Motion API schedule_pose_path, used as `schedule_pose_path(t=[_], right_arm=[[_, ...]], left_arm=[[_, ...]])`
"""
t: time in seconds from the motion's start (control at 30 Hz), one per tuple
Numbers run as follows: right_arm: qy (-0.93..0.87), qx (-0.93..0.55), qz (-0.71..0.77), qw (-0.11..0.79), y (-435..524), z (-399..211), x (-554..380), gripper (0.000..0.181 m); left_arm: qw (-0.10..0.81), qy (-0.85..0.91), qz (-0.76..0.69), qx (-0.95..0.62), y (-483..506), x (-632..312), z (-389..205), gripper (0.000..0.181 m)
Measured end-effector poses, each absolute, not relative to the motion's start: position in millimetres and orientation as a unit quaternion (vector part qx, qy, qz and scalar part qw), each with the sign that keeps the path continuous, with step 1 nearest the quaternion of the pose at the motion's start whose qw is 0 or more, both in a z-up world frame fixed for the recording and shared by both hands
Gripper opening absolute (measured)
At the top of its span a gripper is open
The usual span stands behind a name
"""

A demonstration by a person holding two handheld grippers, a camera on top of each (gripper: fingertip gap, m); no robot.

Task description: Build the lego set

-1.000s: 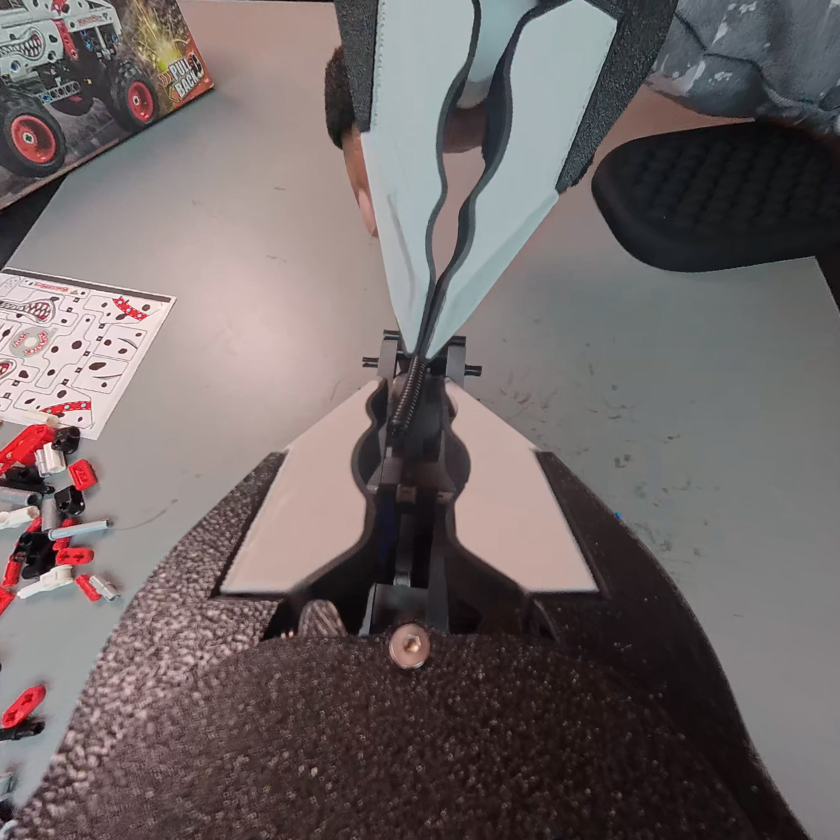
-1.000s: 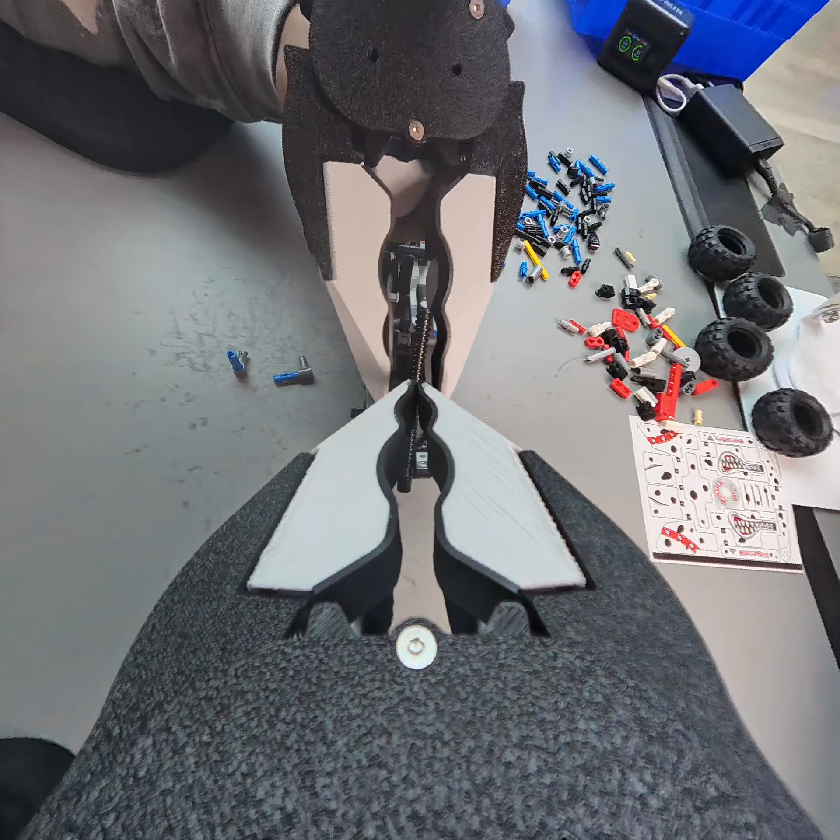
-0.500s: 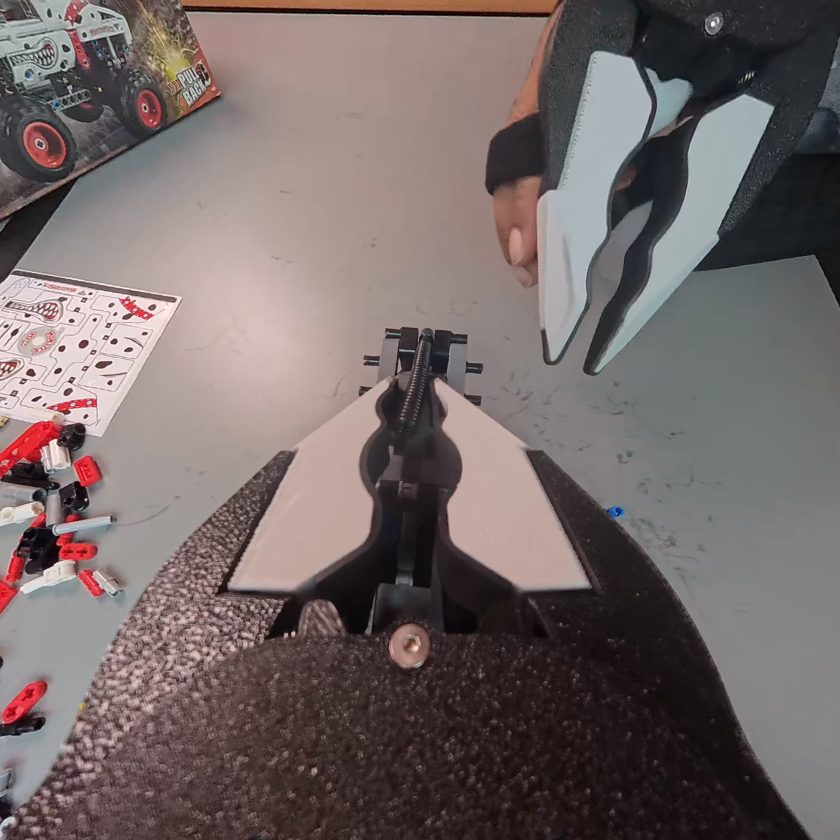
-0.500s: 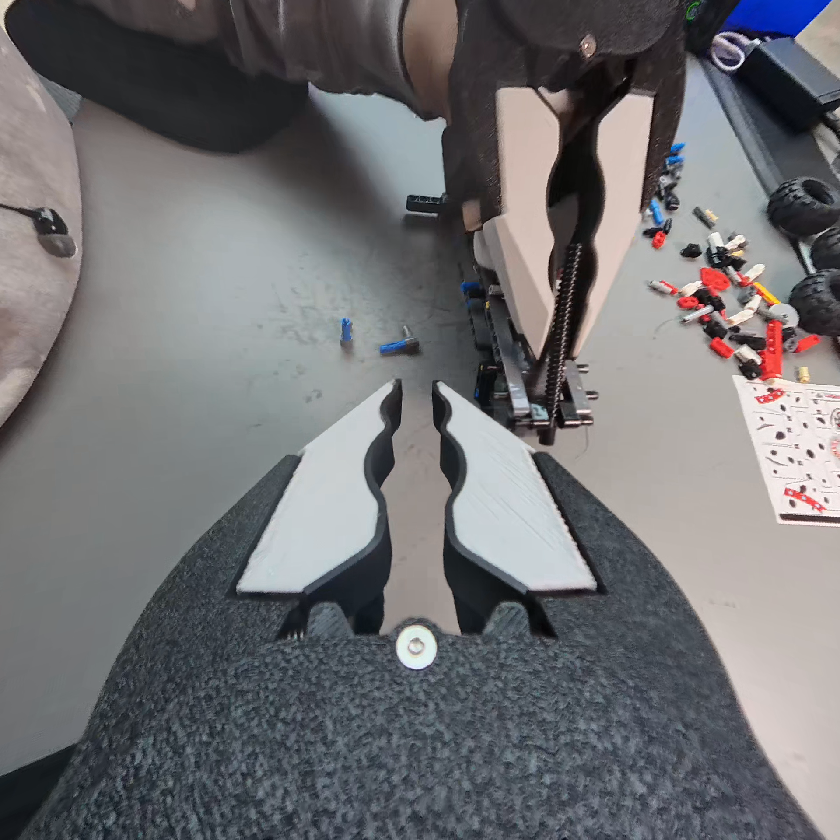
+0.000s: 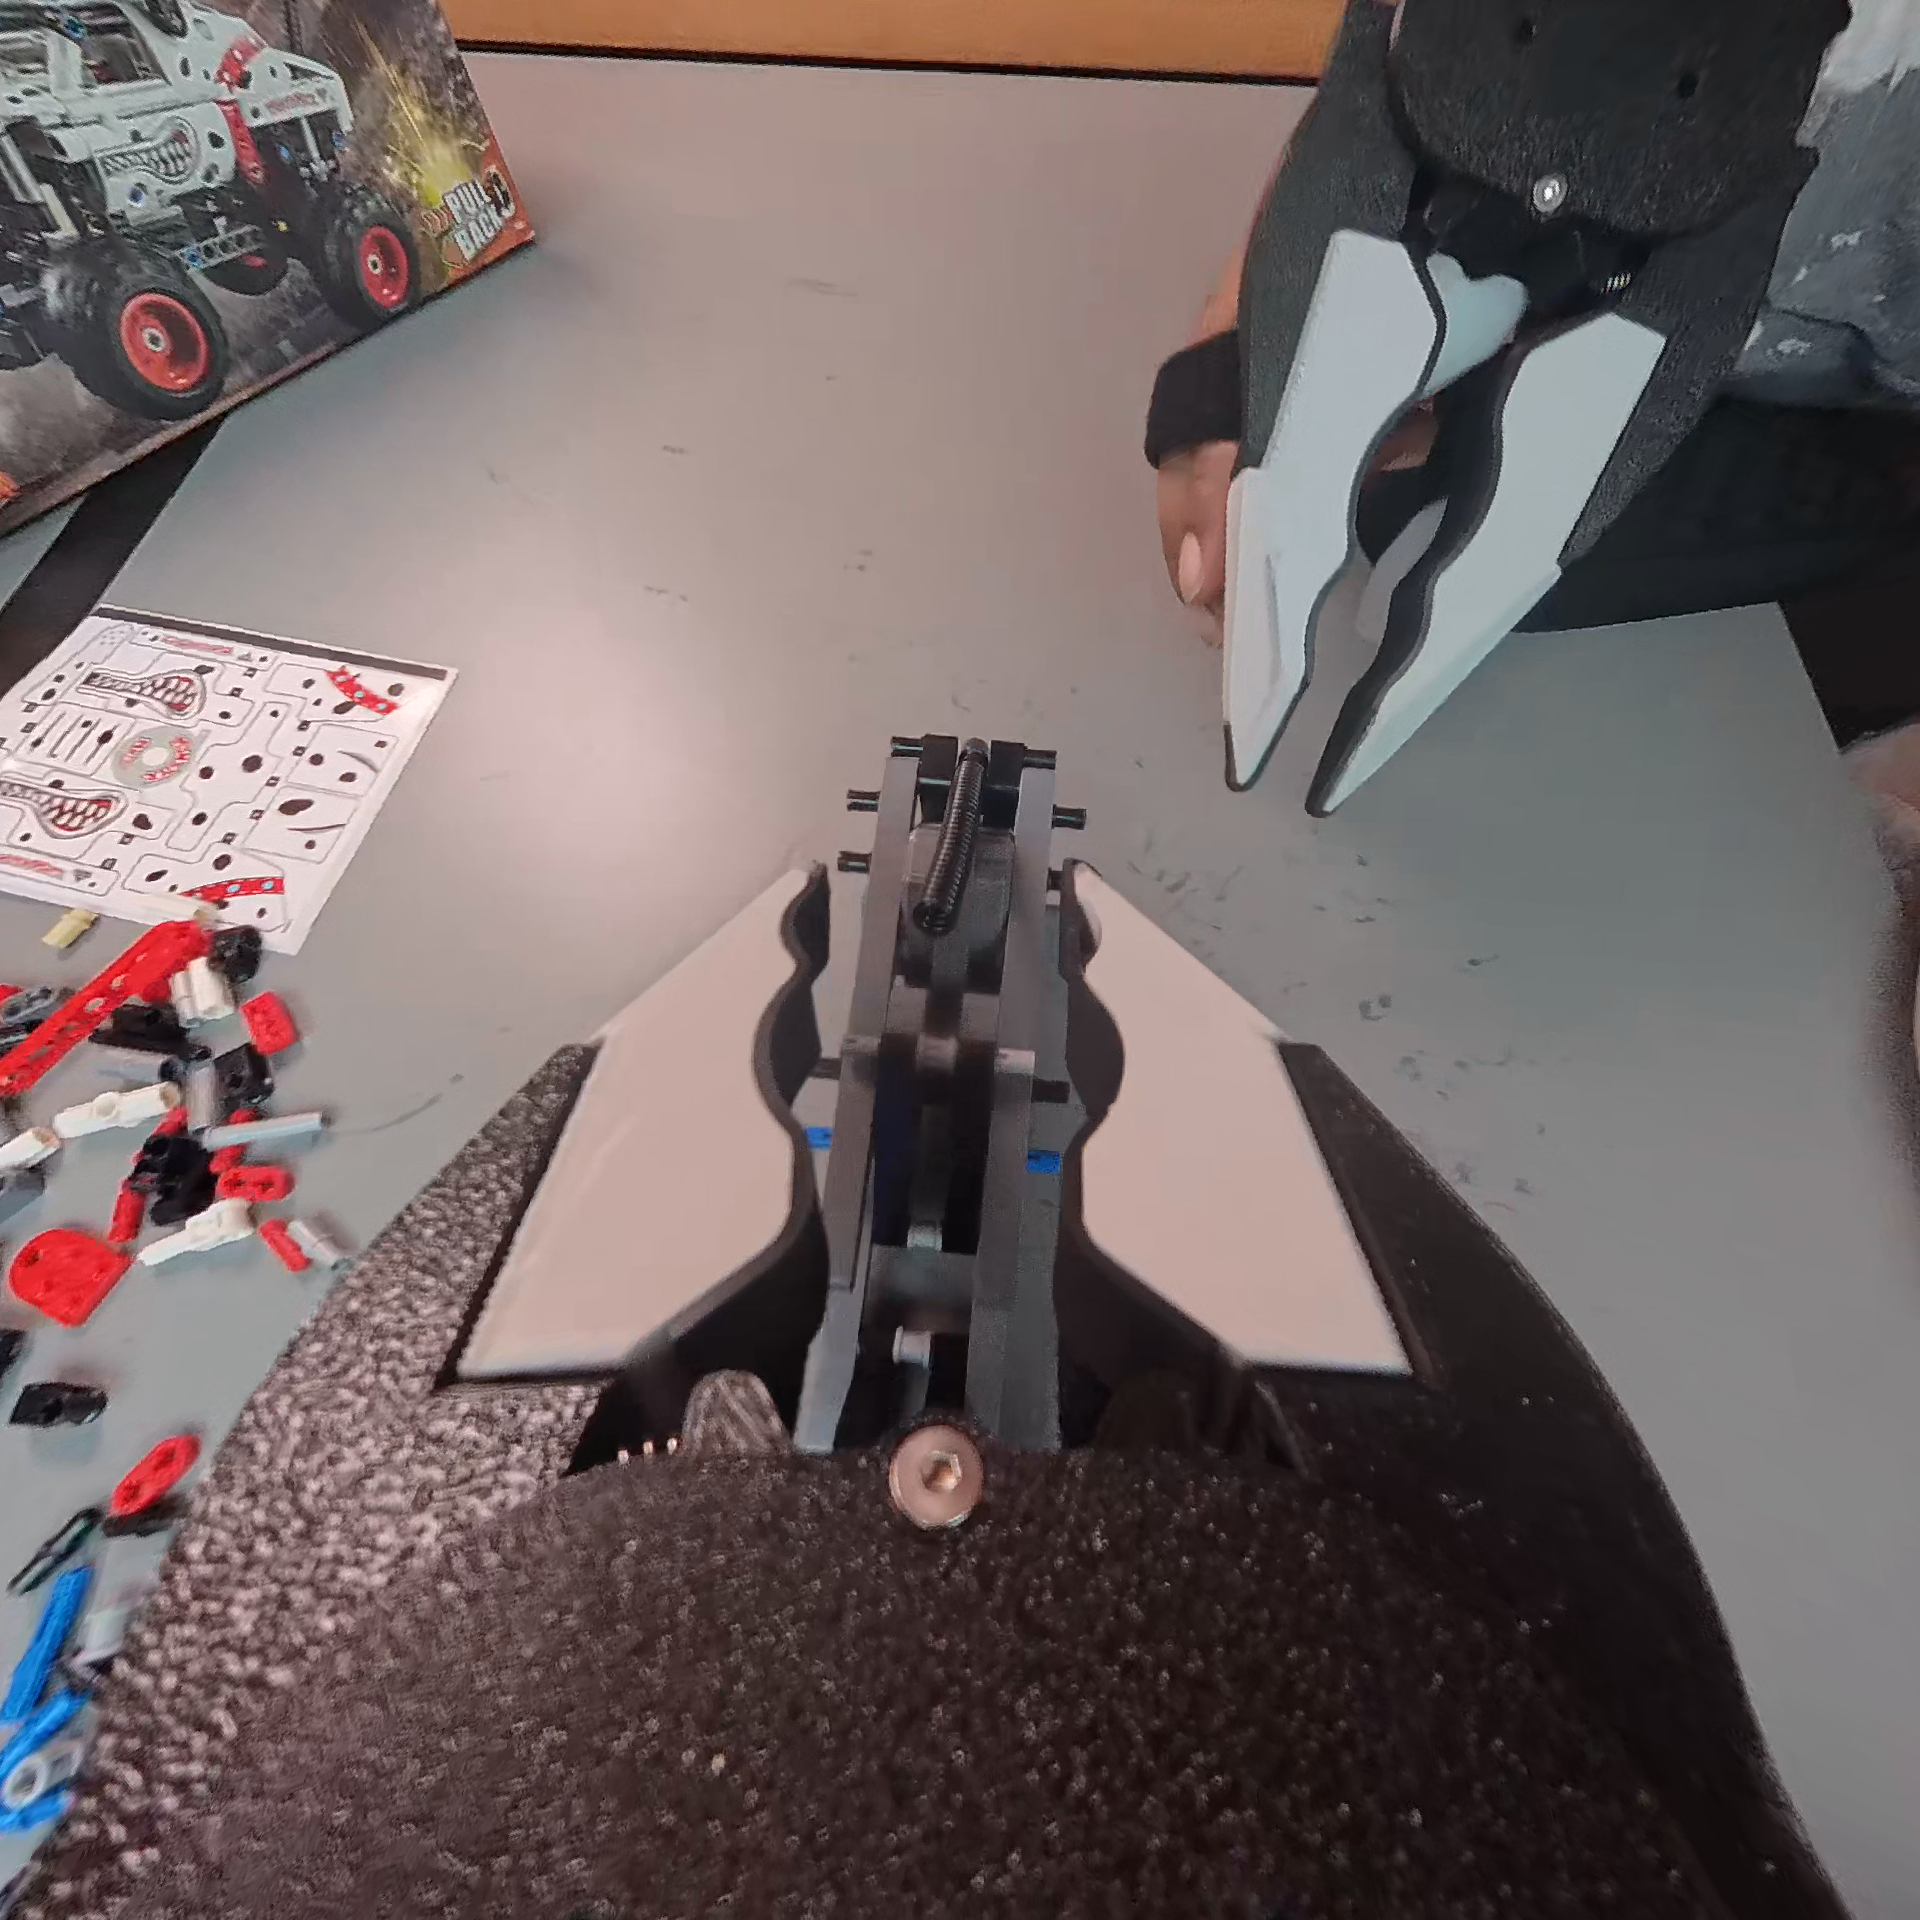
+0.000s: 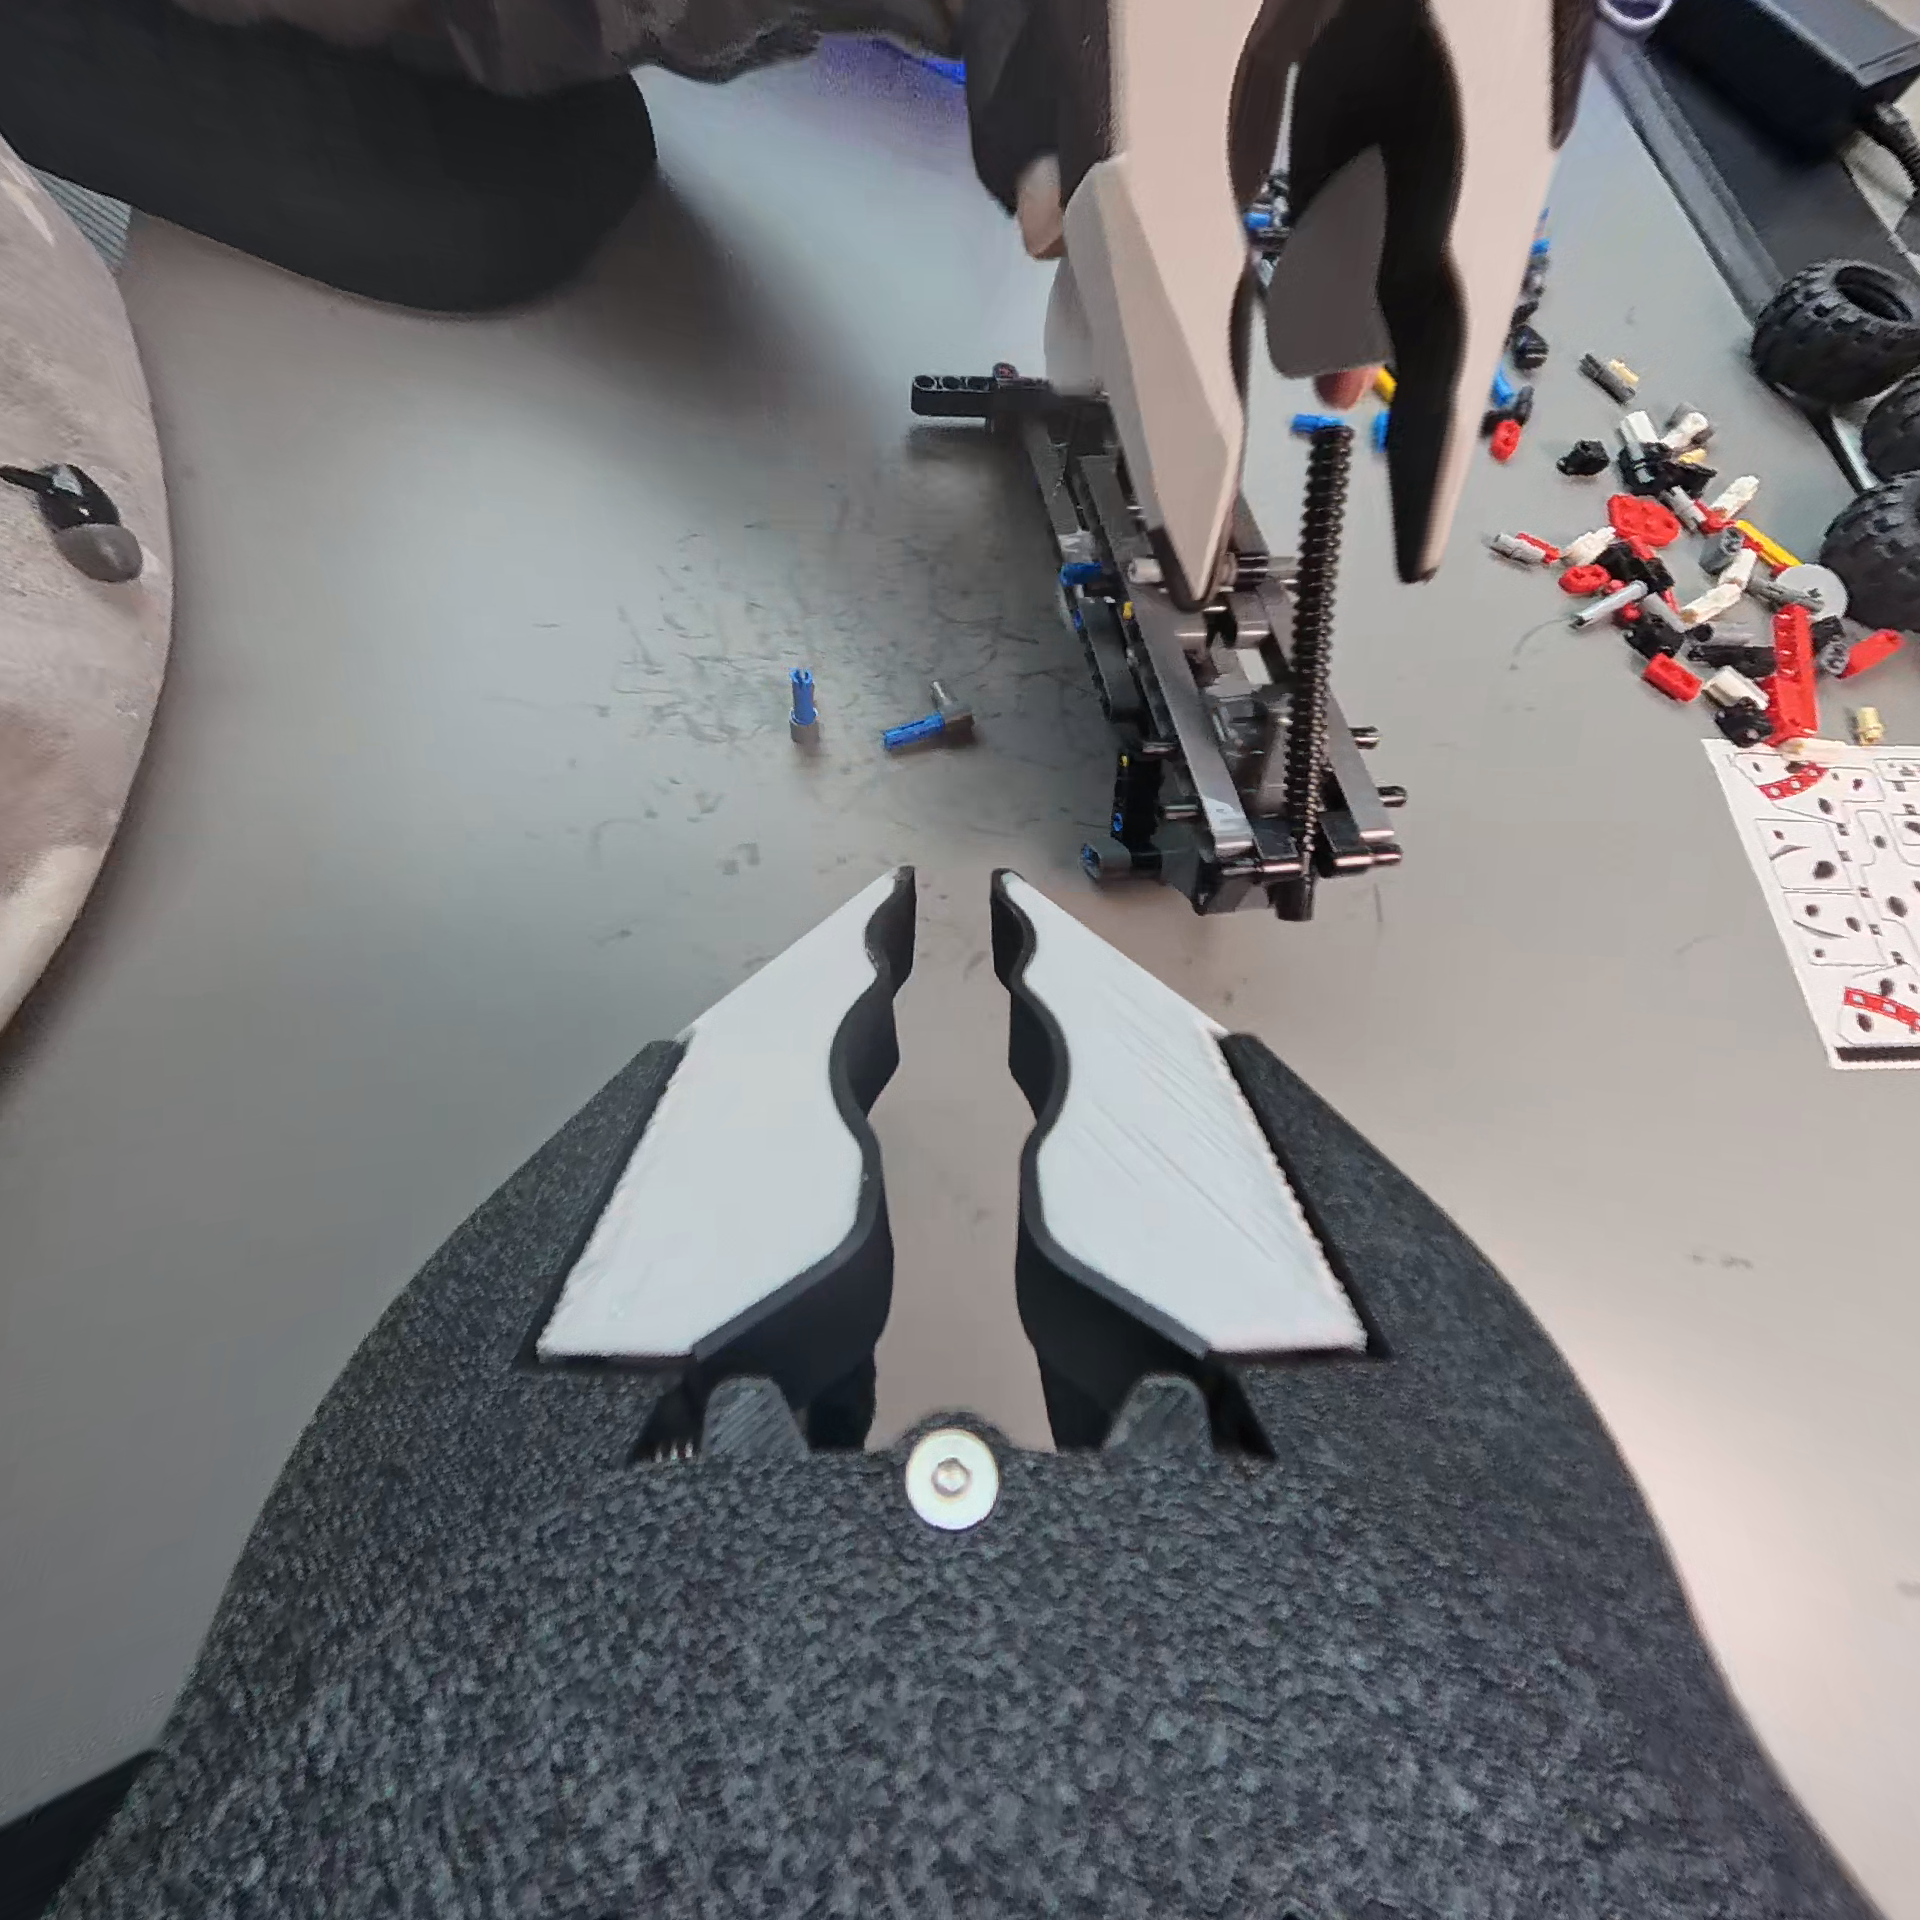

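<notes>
Left wrist view: my left gripper straddled the black chassis frame, fingers flanking its side rails; whether they pressed it, I could not tell. A black coil spring stood from the frame's far end. My right gripper hung beyond it, jaws parted, empty. Sticker sheet and loose pieces lay toward the table's left edge, the box at its far left corner.

Right wrist view: jaws apart over bare table; frame just right of them; two small blue pins left of it; tires at right edge.
</notes>
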State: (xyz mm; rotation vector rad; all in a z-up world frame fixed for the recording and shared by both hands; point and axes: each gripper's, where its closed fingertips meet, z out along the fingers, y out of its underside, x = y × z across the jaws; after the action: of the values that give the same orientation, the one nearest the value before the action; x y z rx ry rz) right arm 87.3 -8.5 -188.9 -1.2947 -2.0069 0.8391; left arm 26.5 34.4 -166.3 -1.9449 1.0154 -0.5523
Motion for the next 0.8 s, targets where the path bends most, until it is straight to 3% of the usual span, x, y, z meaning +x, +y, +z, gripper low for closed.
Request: schedule_pose_path(t=[0.23,0.3,0.5,0.63,0.8], right_arm=[[-0.755,-0.498,0.323,0.280,-51.8,-213.3,59.6,0.013],[-0.755,-0.502,0.321,0.273,-56.3,-218.3,50.7,0.017],[-0.775,-0.478,0.335,0.243,-64.9,-225.7,37.8,0.004],[-0.678,-0.500,0.505,0.188,-71.4,-178.7,39.5,0.004],[-0.538,-0.460,0.692,0.139,-73.0,-115.2,53.7,0.004]], left_arm=[[0.431,0.408,-0.212,-0.777,-11.9,2.2,-142.2,0.032],[0.419,0.414,-0.219,-0.778,-31.9,6.2,-149.9,0.028],[0.373,0.426,-0.222,-0.794,-70.3,20.8,-189.6,0.028],[0.400,0.429,-0.222,-0.779,-76.6,35.0,-184.7,0.028],[0.503,0.428,-0.230,-0.715,-75.0,55.4,-139.7,0.019]])
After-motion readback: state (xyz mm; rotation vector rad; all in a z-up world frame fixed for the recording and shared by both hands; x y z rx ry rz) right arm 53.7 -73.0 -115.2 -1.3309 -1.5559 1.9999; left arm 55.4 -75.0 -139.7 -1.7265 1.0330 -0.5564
